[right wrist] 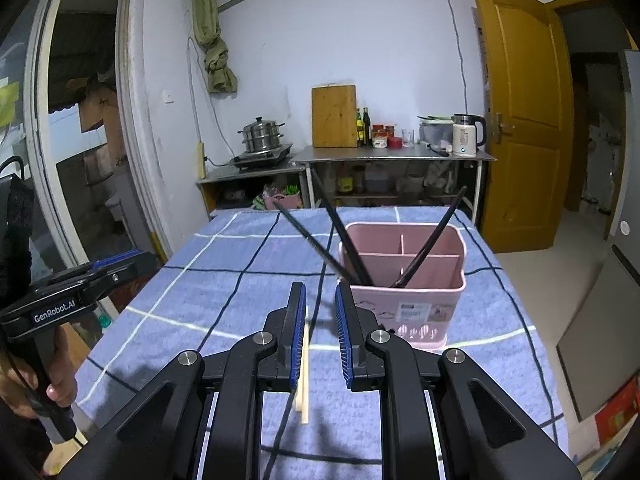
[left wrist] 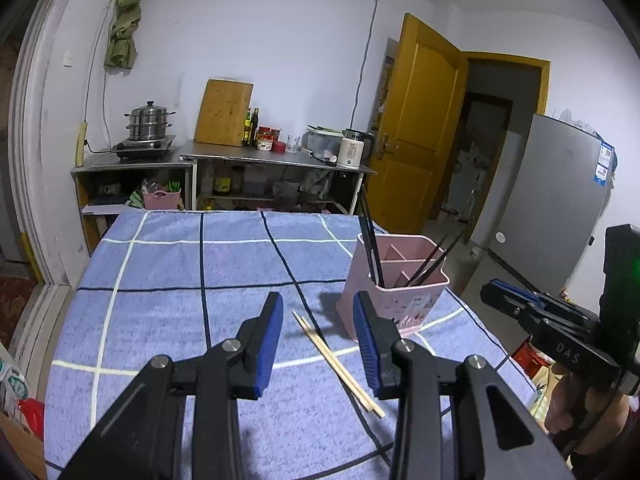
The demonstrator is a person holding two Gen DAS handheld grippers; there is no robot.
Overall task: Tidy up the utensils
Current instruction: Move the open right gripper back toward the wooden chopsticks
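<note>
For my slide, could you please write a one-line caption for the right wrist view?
Open right gripper above the wooden chopsticks on the blue checked cloth, near the pink utensil holder holding dark chopsticks.

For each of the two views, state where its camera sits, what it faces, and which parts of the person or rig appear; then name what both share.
Left wrist: on the left gripper, open, facing wooden chopsticks; right gripper at right edge.
Right wrist: on the right gripper, open over the chopsticks; left gripper at left.
Shared: pink utensil holder, blue checked cloth.
</note>
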